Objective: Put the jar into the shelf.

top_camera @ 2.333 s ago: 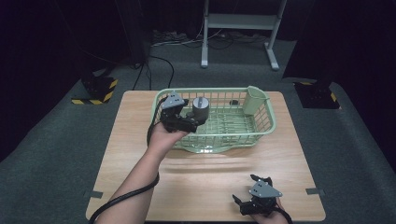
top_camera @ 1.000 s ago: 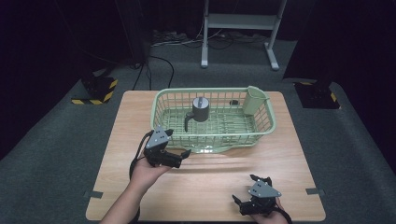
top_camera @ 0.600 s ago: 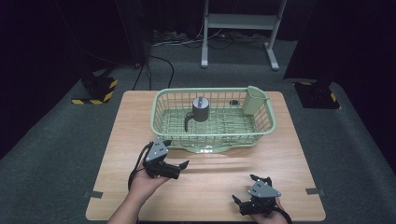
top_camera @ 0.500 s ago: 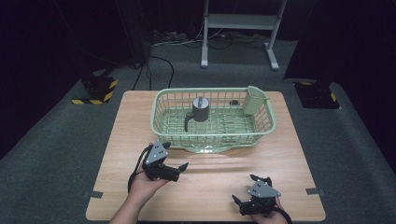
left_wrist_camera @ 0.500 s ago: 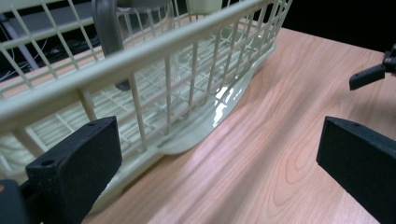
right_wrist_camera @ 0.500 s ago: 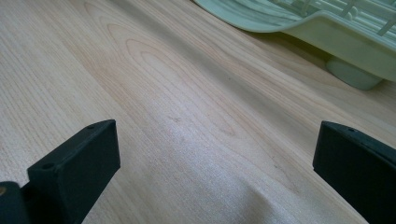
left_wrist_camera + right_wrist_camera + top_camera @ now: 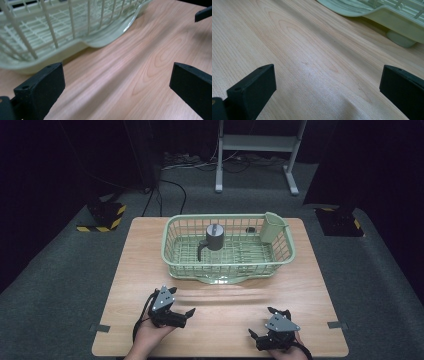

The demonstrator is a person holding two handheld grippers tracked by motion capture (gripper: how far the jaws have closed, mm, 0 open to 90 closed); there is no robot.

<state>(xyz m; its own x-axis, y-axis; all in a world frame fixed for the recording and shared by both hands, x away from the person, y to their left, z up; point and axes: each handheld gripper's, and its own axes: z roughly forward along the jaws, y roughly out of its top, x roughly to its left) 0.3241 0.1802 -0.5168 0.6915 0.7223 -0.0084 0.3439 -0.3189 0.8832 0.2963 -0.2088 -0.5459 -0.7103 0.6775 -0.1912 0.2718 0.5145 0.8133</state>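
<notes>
Since the earlier frames the left tongs (image 7: 186, 314) have left the grey metal pot (image 7: 214, 237) in the basket (image 7: 176, 261) and pulled back to the near edge of the counter (image 7: 320, 285); the right tongs (image 7: 256, 336) have not moved.

High view: pot stands upright inside the left half of the green plastic basket, dark handle pointing toward the person, knob on its lid. It lies forward of both tongs, well apart, slightly nearer the left ones. Pale green cutlery cup (image 7: 272, 227) clipped at the basket's far right corner. Both tongs empty, resting low near the counter's front edge.

Left gripper view: jaws spread wide, nothing between them, bare wood-grain counter (image 7: 140, 65) below; basket's (image 7: 82, 43) lattice wall and smooth drip lip ahead to the left.

Right gripper view: jaws wide apart, empty, over light wood counter (image 7: 294, 50); basket's (image 7: 397, 22) rounded base edge and a small foot at upper right.
</notes>
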